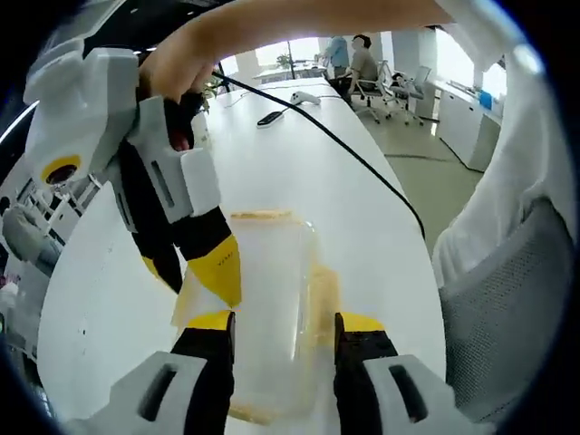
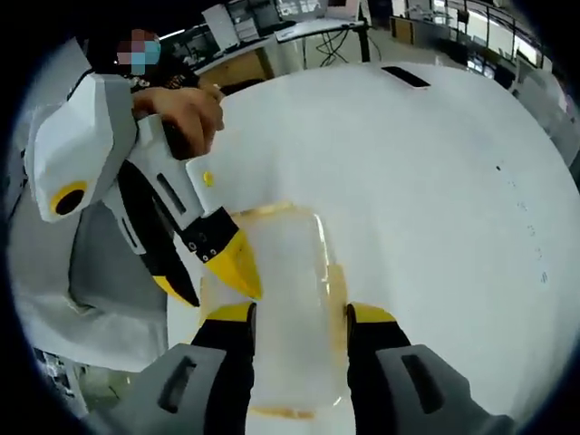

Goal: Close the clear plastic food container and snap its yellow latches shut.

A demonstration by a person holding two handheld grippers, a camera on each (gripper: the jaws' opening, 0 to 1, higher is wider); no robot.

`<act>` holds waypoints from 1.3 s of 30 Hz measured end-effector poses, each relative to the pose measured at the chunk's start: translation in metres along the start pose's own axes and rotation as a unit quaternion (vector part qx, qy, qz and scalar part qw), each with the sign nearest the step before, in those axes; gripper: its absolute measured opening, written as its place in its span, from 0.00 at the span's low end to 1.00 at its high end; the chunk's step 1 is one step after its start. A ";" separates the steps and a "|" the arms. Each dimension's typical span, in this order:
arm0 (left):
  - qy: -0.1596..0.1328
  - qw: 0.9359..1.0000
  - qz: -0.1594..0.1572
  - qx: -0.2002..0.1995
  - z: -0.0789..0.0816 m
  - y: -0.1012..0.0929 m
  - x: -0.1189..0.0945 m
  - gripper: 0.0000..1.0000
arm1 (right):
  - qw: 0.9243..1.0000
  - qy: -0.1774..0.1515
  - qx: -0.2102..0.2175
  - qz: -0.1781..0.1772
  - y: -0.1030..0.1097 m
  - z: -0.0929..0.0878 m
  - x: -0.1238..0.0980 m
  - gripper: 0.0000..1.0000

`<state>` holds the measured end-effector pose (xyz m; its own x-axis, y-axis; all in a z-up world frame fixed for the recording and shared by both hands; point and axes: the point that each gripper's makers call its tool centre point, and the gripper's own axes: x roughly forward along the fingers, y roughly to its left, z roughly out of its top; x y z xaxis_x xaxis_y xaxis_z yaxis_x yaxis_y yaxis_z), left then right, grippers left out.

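Observation:
The clear plastic container (image 1: 272,290) lies flat on the white table (image 1: 362,208), its lid on top. Pale yellow latches show at its far end (image 1: 263,216) and right side (image 1: 322,292). My left gripper (image 1: 285,328) is open, its black-and-yellow jaws standing over the container's near end. The right gripper (image 1: 190,272) comes in from the upper left in a hand, one yellow fingertip (image 1: 219,267) at the container's left edge. In the right gripper view the container (image 2: 290,299) sits under my open right gripper (image 2: 301,319), and the left gripper (image 2: 208,272) reaches its left edge.
A black cable (image 1: 344,149) runs across the table past a black handset (image 1: 269,118) and a white object (image 1: 304,97). People sit on office chairs (image 1: 362,68) beyond the table's far end. Another dark phone (image 2: 405,76) lies far off. A white sleeve (image 1: 507,227) is at the right.

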<state>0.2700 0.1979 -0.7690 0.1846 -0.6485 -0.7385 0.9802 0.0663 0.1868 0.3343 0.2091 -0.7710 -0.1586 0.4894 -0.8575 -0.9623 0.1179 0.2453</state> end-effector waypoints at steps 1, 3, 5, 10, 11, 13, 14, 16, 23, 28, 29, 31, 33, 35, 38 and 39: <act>-0.001 1.000 0.001 0.005 0.000 -0.002 0.000 0.36 | 1.000 -0.001 -0.002 -0.005 -0.002 0.001 0.000 0.35; -0.001 1.000 0.004 0.020 0.000 -0.003 0.000 0.35 | 1.000 -0.003 0.001 -0.007 -0.004 0.002 0.000 0.33; 0.001 0.999 0.009 0.034 0.000 -0.003 0.002 0.34 | 1.000 -0.005 0.005 -0.004 -0.002 0.004 0.002 0.32; 0.005 0.997 0.022 0.080 0.000 -0.005 0.004 0.31 | 1.000 0.010 0.004 0.005 0.000 0.002 0.008 0.31; 0.004 0.997 0.023 0.079 0.000 -0.006 0.004 0.31 | 1.000 0.011 0.010 0.007 -0.003 0.003 0.007 0.31; 0.003 0.997 0.023 0.078 0.000 -0.005 0.003 0.30 | 1.000 0.012 0.013 0.012 -0.002 0.003 0.007 0.31; 0.002 0.997 0.023 0.078 0.000 -0.005 0.003 0.30 | 1.000 0.013 0.015 0.013 -0.002 0.003 0.008 0.31; 0.003 0.997 0.024 0.079 0.000 -0.005 0.003 0.30 | 1.000 0.016 0.013 0.014 -0.001 0.003 0.008 0.31; 0.001 0.997 0.028 0.077 0.001 -0.005 0.005 0.28 | 1.000 0.025 0.005 0.009 0.002 0.003 0.009 0.31; 0.007 0.997 0.027 0.070 0.001 -0.005 0.005 0.28 | 1.000 0.029 0.009 0.008 0.002 0.002 0.009 0.30; 0.010 0.998 0.028 0.060 0.001 -0.005 0.005 0.27 | 0.999 0.031 0.009 0.006 0.001 0.002 0.009 0.30; 0.008 0.998 0.027 0.053 0.001 -0.004 0.005 0.27 | 0.999 0.036 0.011 0.005 0.002 0.002 0.010 0.30; 0.008 0.998 0.025 0.061 0.001 -0.004 0.005 0.27 | 0.999 0.038 0.013 0.005 0.001 0.002 0.009 0.30; 0.011 0.998 0.023 0.060 0.001 -0.004 0.005 0.26 | 0.999 0.040 0.014 0.005 0.000 0.002 0.009 0.29; 0.017 0.998 0.024 0.059 0.002 -0.003 0.006 0.26 | 0.999 0.045 0.015 0.004 0.000 0.002 0.009 0.29; 0.017 0.998 0.023 0.057 0.001 -0.003 0.006 0.25 | 0.999 0.046 0.014 0.003 0.000 0.002 0.009 0.29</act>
<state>0.2680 0.1929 -0.7730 0.2329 -0.6206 -0.7487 0.9565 0.0073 0.2915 0.3334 0.2148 -0.7778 -0.1851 0.4087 -0.8937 -0.9547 0.1406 0.2621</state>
